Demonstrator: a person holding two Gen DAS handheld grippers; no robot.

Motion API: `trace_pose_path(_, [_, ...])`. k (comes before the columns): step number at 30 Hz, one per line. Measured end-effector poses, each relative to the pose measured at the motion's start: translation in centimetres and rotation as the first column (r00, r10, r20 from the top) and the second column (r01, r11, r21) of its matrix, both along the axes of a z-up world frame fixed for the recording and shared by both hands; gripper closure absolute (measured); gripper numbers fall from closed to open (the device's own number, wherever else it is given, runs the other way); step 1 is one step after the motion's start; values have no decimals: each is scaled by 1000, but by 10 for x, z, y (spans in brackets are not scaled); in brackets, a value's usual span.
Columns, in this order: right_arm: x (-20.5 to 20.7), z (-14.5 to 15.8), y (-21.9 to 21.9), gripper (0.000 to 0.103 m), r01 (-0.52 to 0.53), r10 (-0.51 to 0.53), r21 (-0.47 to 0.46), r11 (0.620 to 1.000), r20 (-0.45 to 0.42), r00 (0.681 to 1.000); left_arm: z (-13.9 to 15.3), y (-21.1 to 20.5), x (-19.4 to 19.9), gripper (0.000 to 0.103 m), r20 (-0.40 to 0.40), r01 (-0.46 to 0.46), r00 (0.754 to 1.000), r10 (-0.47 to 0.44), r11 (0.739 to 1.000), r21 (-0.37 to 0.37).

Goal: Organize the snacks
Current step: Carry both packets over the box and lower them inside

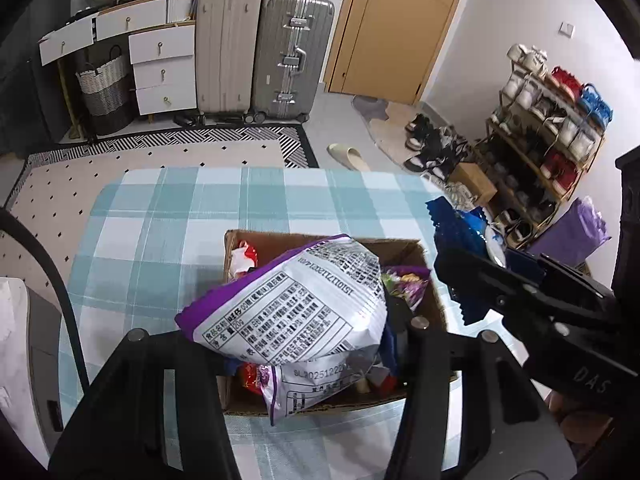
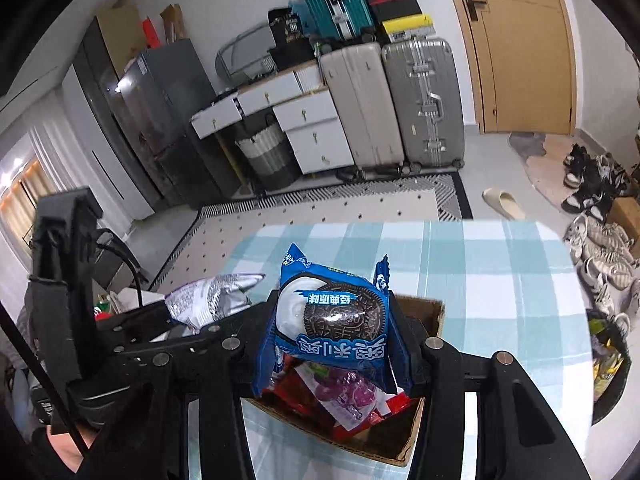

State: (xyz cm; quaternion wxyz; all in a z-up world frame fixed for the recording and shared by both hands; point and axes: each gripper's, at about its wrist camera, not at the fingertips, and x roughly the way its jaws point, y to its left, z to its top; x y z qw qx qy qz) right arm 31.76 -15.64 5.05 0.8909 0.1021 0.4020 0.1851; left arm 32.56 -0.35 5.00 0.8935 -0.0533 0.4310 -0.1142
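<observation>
1. Starting at your own tools: your left gripper [image 1: 276, 336] is clamped on a puffy purple-and-white snack bag [image 1: 292, 304], its printed back facing the lens, and your right gripper [image 2: 332, 320] is clamped on a blue cookie packet [image 2: 332, 316] held upright between the pads.
2. Both packets hang over the open cardboard box [image 1: 434, 300], so neither has been let go yet; you are carrying two at once.
3. The box sits on the table with the blue-and-white checked cloth [image 1: 168, 216], close to the edge nearest you. It is already well filled: red wrappers and a purple-printed packet [image 2: 344, 392] lie in it, and another purple-and-white bag [image 1: 296, 388] spills over its near wall.
4. Judging by that pile, most of the sorting looks done. What remains for you, as far as can be seen, is to lower these two in and release them.
5. Around the box the cloth shows no loose snacks; whether more wait out of view cannot be told.
6. Watch the overhanging bag, since a crowded box may shed it.
</observation>
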Motion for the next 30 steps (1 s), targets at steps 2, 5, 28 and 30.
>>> trace_pose_path(2, [4,-12,-1,56,3,-3,-4,1000,-17,1000,-11,-1,4,55,-13,-2,1000,2,1000,-2])
trace_pose_path(5, [8,-24,-2,56,1,-1,-8,1000,-37,999,-24,-3,9,54,-22,-10,1000,10,1000,6])
trace_pose_path(28, [15,-53,1,48,-11,11,-7,1000,-88,996,-64,11,38,40,-119,-41,992,33,997,-63])
trace_pose_path(30, [14,-51,0,48,-9,9,-5,1000,-80,997,-60,10,38,35,-107,-40,994,34,997,-61])
